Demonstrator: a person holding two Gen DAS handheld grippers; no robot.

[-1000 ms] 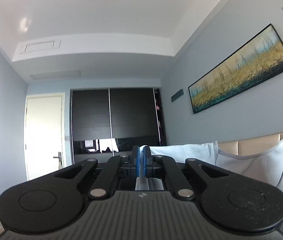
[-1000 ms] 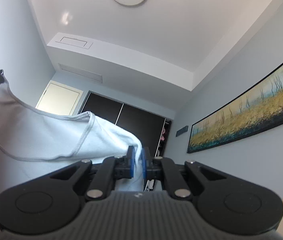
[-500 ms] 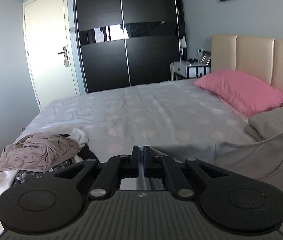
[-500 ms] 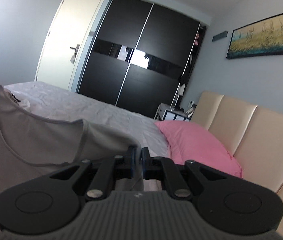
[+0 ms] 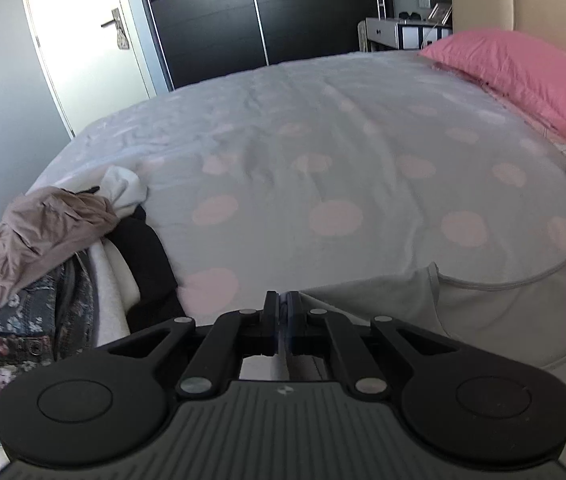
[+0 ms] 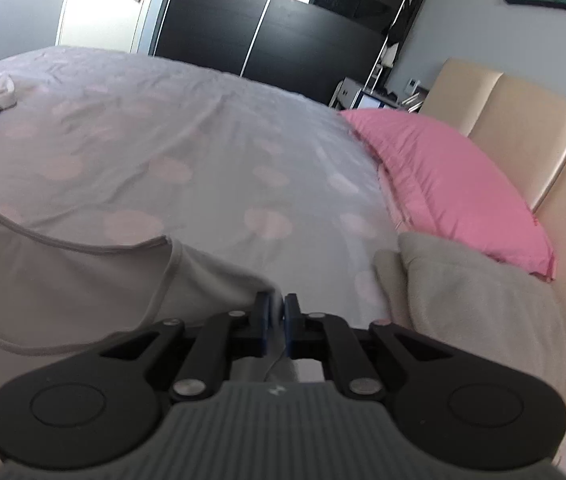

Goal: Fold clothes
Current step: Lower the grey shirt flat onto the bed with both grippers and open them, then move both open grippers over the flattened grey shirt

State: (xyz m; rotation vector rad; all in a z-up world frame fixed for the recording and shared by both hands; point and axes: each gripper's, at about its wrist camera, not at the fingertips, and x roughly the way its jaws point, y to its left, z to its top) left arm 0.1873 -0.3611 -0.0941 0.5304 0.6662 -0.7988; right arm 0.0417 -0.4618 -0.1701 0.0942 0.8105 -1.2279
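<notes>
A pale grey top (image 5: 483, 312) with a scooped neckline is stretched between my two grippers, low over the bed. My left gripper (image 5: 282, 300) is shut on one shoulder of it. My right gripper (image 6: 276, 305) is shut on the other shoulder, with the cloth (image 6: 83, 280) spreading to the left. The neckline hem curves across both views. The body of the top hangs below, out of sight.
The bed (image 5: 323, 140) has a grey sheet with pink dots. A pile of unfolded clothes (image 5: 43, 240) lies at its left edge. A pink pillow (image 6: 443, 176) and a beige folded cloth (image 6: 475, 292) lie by the beige headboard (image 6: 523, 140). A dark wardrobe (image 5: 263, 12) stands behind.
Both grippers have swung down from pointing at the ceiling to pointing at the bed, bringing the grey top down with them toward the sheet.
</notes>
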